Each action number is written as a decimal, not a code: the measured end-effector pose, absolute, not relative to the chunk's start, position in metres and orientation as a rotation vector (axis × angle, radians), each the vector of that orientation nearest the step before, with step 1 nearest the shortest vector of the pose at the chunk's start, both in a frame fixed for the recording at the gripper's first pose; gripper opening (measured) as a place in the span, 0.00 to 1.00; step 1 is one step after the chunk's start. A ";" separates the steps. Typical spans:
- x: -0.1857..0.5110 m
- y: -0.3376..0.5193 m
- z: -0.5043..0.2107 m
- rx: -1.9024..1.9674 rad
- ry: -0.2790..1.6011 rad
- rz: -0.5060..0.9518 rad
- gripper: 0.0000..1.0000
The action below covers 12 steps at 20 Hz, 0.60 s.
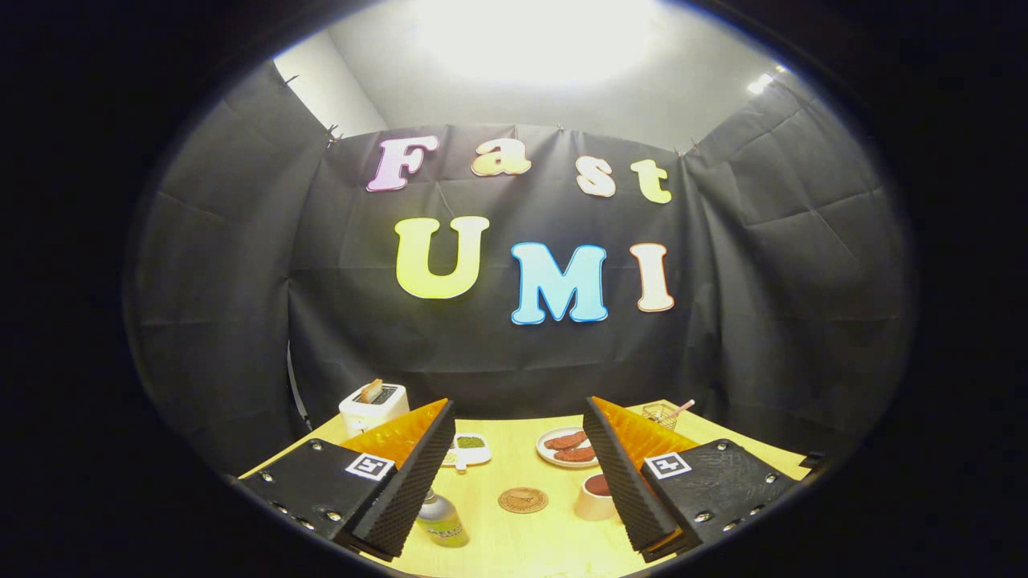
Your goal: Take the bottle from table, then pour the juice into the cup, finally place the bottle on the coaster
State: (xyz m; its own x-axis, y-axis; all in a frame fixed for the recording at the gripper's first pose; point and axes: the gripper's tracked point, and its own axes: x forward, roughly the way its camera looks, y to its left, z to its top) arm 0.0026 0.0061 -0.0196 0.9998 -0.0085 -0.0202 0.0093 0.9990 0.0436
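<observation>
The tool (518,470) hovers with fingers spread wide and empty above the desk (514,546), the upright bottle (440,520) standing just inside its left finger.

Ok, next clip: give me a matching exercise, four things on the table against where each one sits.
Things:
1. bottle
2. coaster
3. cup
4. toaster

Places:
A. far end of the table, beyond the left finger
B. close beside the right finger, on its inner side
C. between the bottle and the cup
D. close beside the left finger, on its inner side

Pairs: 1-D, 2-C, 3-B, 4-A

The gripper is open, its fingers spread wide and holding nothing.
</observation>
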 end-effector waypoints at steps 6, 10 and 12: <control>0.011 0.024 -0.057 0.002 0.011 -0.009 0.98; 0.020 0.039 -0.090 -0.012 0.017 0.007 0.98; 0.023 0.045 -0.105 -0.030 0.030 0.002 0.98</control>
